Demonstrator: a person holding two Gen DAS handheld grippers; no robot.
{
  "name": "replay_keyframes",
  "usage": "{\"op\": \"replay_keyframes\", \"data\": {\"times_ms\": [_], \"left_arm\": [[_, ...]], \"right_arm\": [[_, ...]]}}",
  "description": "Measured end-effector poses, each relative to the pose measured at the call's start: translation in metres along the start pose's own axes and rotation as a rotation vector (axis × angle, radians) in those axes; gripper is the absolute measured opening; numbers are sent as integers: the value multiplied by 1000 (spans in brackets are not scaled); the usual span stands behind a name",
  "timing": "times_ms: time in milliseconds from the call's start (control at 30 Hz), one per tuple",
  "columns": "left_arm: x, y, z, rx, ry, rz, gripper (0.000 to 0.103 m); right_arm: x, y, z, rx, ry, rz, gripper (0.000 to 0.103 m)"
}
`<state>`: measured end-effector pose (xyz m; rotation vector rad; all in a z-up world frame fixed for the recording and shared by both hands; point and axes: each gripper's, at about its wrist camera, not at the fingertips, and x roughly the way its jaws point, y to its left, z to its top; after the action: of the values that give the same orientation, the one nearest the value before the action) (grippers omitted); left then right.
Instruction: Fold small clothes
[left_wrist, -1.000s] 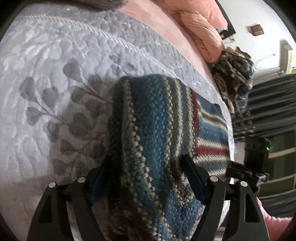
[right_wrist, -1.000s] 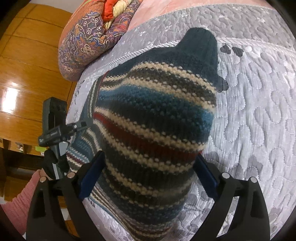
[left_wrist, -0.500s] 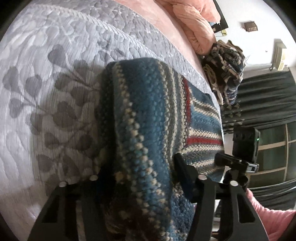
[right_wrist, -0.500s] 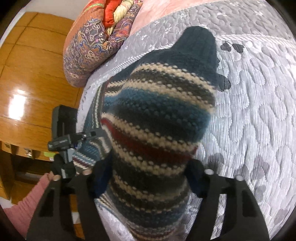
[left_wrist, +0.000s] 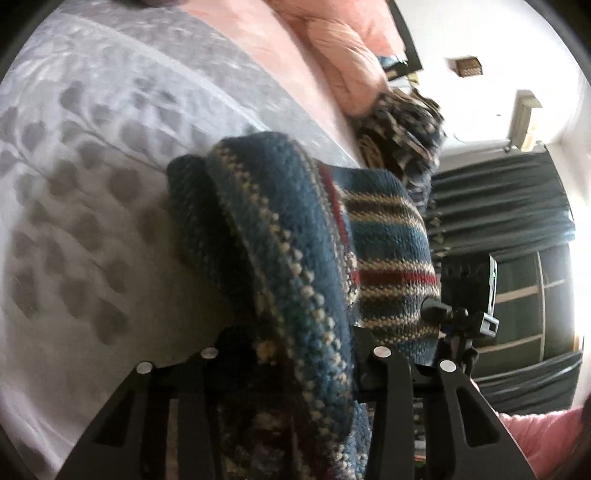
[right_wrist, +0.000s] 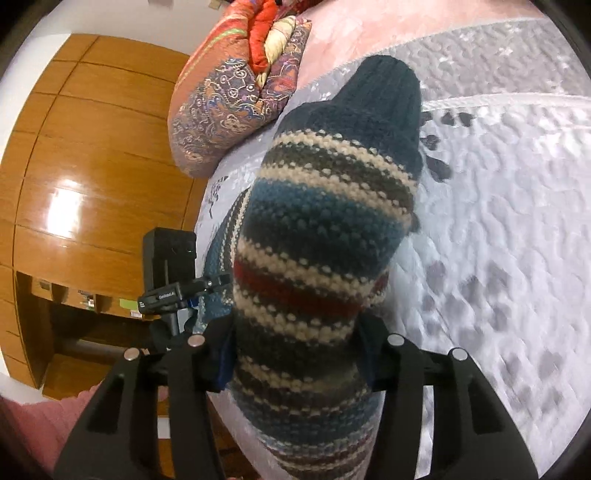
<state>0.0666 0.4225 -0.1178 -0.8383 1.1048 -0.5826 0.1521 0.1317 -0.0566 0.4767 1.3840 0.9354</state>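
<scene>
Left wrist view: my left hand-held gripper (left_wrist: 295, 354) is clamped on an edge of the thick striped blue, cream and red knitted garment (left_wrist: 295, 236), which fills the centre of the frame above the grey quilted bedspread (left_wrist: 85, 177) at left.

Right wrist view: my right hand-held gripper (right_wrist: 295, 332) pinches the same knit (right_wrist: 325, 221) at lower centre. It looks soft, bulky and floppy, not slippery; edges and corners give the surest hold.
</scene>
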Motion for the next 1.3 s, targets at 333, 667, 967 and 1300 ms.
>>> {"op": "replay_keyframes", "data": {"times_ms": [333, 667, 967, 1300], "left_arm": [[37, -66, -51, -12, 20, -119, 40], [101, -67, -84, -28, 83, -50, 39], [124, -45, -87, -6, 74, 50, 44], [81, -92, -99, 60, -81, 253, 53]], "right_arm": [[-96, -20, -52, 69, 29, -2, 50], [-108, -99, -104, 136, 80, -87, 50], [-96, -129, -122, 151, 44, -137, 62], [-123, -103, -160, 143, 15, -237, 79]]}}
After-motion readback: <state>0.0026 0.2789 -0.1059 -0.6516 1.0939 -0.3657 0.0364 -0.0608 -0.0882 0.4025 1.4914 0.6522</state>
